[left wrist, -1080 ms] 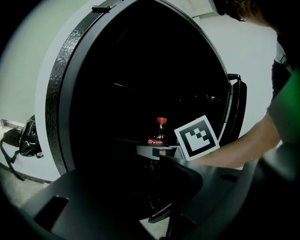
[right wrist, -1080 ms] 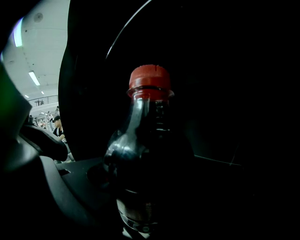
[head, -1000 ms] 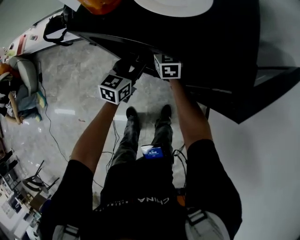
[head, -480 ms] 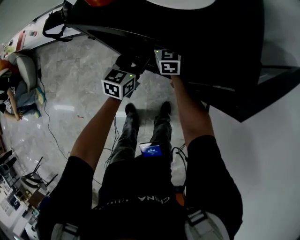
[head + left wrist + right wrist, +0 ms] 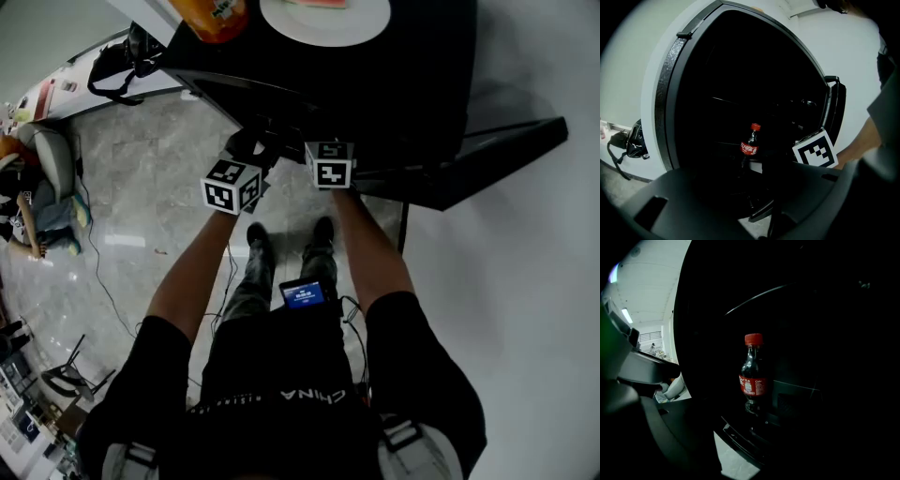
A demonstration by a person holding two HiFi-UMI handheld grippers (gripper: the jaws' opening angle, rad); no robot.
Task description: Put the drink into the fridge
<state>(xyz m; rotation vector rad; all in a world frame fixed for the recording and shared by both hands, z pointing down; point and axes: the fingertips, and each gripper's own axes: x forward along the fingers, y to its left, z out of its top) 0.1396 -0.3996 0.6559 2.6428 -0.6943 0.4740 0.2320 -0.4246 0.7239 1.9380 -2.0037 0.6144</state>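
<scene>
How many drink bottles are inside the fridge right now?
1. A red-capped cola bottle stands upright inside the fridge, with nothing gripping it. The interior is very dark, so other bottles may be hidden.

Fridge (image 5: 665, 117) interior nearly black in both gripper views, shelves (image 5: 759, 297) only faint lines, cola bottle (image 5: 753, 376) base lost in the dark, orange container (image 5: 214, 13), perhaps a juice bottle, and white plate (image 5: 328, 19) cut by head view's top edge, seated person (image 5: 28, 202) cropped at left
</scene>
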